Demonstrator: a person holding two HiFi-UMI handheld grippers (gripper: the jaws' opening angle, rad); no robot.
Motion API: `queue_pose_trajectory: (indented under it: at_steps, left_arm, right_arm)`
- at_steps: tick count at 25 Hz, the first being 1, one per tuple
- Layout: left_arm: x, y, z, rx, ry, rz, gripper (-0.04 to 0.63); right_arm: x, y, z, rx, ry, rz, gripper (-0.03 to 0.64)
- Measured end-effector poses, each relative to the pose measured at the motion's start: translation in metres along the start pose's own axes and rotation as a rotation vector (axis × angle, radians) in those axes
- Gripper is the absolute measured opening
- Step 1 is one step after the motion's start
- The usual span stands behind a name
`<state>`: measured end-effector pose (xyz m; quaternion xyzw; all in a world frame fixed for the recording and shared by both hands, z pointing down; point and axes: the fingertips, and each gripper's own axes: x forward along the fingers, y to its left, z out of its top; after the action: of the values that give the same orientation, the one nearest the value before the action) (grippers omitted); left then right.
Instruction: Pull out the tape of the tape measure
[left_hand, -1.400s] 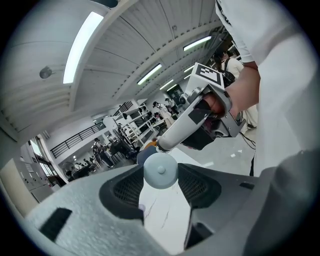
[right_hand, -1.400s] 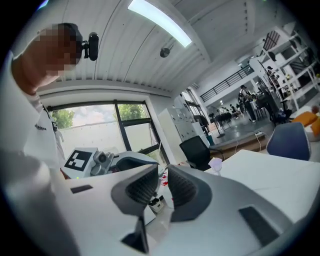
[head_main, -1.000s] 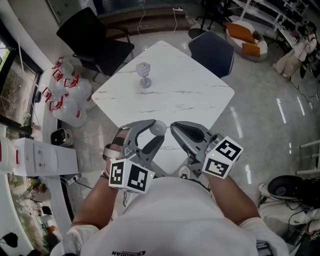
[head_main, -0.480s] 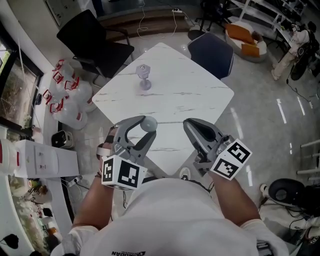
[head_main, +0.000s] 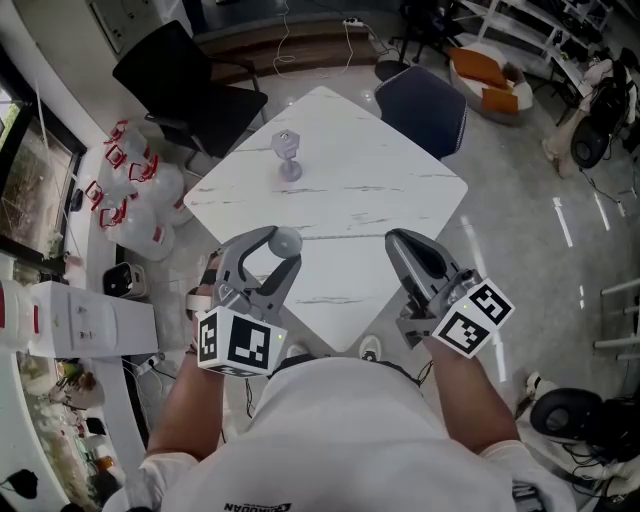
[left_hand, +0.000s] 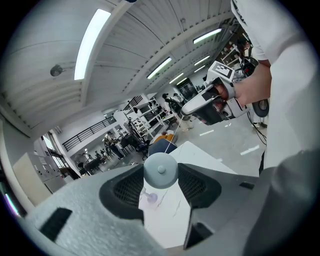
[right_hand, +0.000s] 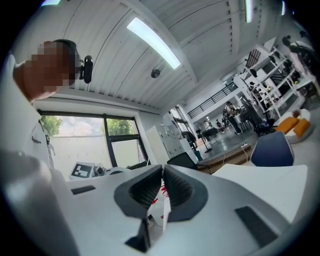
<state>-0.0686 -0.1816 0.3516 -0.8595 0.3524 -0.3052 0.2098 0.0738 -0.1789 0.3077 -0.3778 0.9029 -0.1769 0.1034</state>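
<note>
Two-handed, over the table's (head_main: 380, 190) near corner. Clamps the round measure (left_hand: 160, 170) in the left gripper (head_main: 283, 248), jaws wide. Pinches the thin tape (left_hand: 173, 133) in the right gripper (right_hand: 163, 175), jaws closed, stretched between both.

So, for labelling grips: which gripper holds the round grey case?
The left gripper: the tape measure sits between its jaws; the right gripper pinches only the thin tape.

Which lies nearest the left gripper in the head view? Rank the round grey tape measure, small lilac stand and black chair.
1. Round grey tape measure, in the left gripper's jaws.
2. Small lilac stand, on the white table ahead.
3. Black chair, beyond the table, left.
</note>
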Motion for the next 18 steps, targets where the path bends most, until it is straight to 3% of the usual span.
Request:
queue_pose_trajectory:
  at_steps: [11,18]
  left_arm:
    - [-0.004,0.008,0.005,0.002,-0.014,0.017,0.221]
    - [-0.006,0.020,-0.009,-0.025,0.025,0.056,0.221]
  right_arm:
    - [-0.009,-0.006,0.010,-0.027,-0.015,-0.016,0.020]
    - [-0.024,-0.027,0.023,-0.033,-0.063,-0.102,0.020]
